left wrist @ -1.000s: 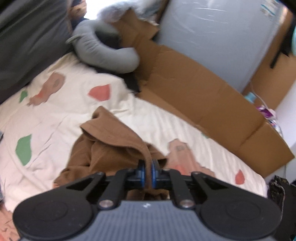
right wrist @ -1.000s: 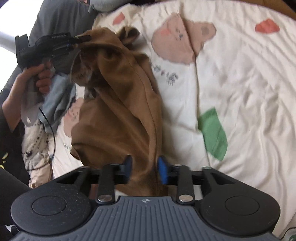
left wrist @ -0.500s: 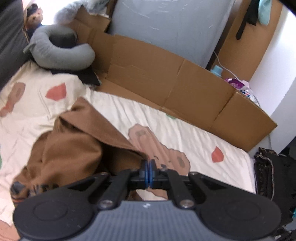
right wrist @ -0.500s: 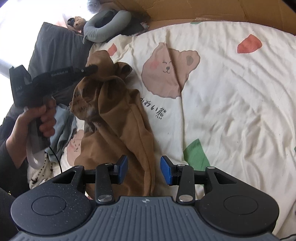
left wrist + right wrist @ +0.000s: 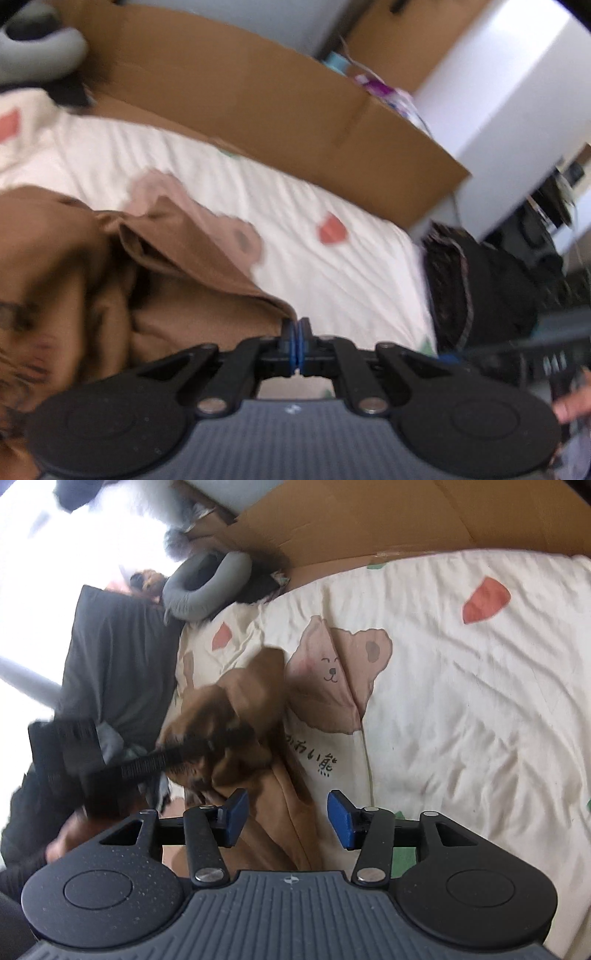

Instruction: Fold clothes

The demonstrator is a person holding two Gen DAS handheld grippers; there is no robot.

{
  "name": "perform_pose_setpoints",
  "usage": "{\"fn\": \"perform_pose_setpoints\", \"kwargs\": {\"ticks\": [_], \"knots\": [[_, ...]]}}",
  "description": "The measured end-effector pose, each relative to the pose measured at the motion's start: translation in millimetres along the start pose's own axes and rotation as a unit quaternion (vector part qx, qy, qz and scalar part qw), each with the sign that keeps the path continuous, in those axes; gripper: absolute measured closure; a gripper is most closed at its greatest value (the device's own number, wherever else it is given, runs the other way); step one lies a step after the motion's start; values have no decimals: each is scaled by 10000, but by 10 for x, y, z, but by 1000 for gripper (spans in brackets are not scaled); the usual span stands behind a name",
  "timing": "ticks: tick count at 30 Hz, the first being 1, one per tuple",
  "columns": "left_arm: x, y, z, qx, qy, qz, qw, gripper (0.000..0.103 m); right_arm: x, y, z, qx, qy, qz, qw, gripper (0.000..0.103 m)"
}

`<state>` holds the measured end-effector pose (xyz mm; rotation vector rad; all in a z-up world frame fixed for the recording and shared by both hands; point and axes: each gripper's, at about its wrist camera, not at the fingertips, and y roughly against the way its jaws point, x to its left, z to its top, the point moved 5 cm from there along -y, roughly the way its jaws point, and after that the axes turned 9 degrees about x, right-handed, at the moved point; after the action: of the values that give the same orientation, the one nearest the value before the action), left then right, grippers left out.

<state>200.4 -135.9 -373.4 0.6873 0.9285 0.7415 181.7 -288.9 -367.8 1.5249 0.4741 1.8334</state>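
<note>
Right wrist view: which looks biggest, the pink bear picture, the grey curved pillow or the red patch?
1. Pink bear picture
2. Grey curved pillow, though farther off, so really maybe bigger
3. Red patch

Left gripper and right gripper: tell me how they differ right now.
1. The left gripper has its blue pads pressed together; the right gripper has been opening and its pads stand well apart.
2. The left gripper pinches an edge of the brown garment; the right gripper's pads touch nothing, though the garment lies between and below them.

Both are black with blue pads and point down at the bedsheet.
</note>
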Motion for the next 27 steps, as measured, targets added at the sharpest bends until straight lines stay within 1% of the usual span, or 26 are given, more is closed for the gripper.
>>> {"fn": "perform_pose_setpoints", "kwargs": {"ticks": [2, 4, 5, 6, 10, 14, 17, 19, 21, 22, 24, 27], "knots": [[-87, -66, -67, 157, -126, -133, 9997, 102, -49, -41, 27, -20, -185, 147, 9997, 47], [-169, -132, -133, 313, -238, -255, 9989, 102, -90, -102, 30, 8, -258, 261, 9993, 43], [-202, -152, -171, 378, -277, -306, 9984, 102, -117, -139, 28, 37, -298, 304, 9991, 39], [-232, -172, -209, 441, -312, -356, 9979, 102, -136, -177, 25, 72, -336, 336, 9988, 38], [-335, -234, -332, 631, -391, -531, 9958, 102, -196, -329, 10, 228, -479, 447, 9976, 37], [-463, -291, -435, 764, -534, -738, 9929, 102, -269, -471, -21, 416, -594, 453, 9963, 37], [-504, -318, -488, 880, -531, -899, 9906, 102, -355, -576, -68, 574, -777, 519, 9940, 37], [-516, -317, -499, 908, -523, -1002, 9894, 102, -400, -626, -90, 625, -888, 574, 9924, 48], [-509, -312, -508, 911, -526, -1002, 9894, 101, -431, -669, -115, 693, -958, 603, 9911, 86], [-496, -320, -514, 941, -520, -992, 9892, 101, -435, -684, -125, 700, -954, 631, 9910, 87], [-468, -329, -518, 1019, -496, -992, 9886, 101, -414, -677, -140, 656, -842, 571, 9926, 94], [-406, -312, -495, 1082, -397, -1029, 9880, 95, -381, -633, -149, 588, -658, 412, 9952, 97]]}}
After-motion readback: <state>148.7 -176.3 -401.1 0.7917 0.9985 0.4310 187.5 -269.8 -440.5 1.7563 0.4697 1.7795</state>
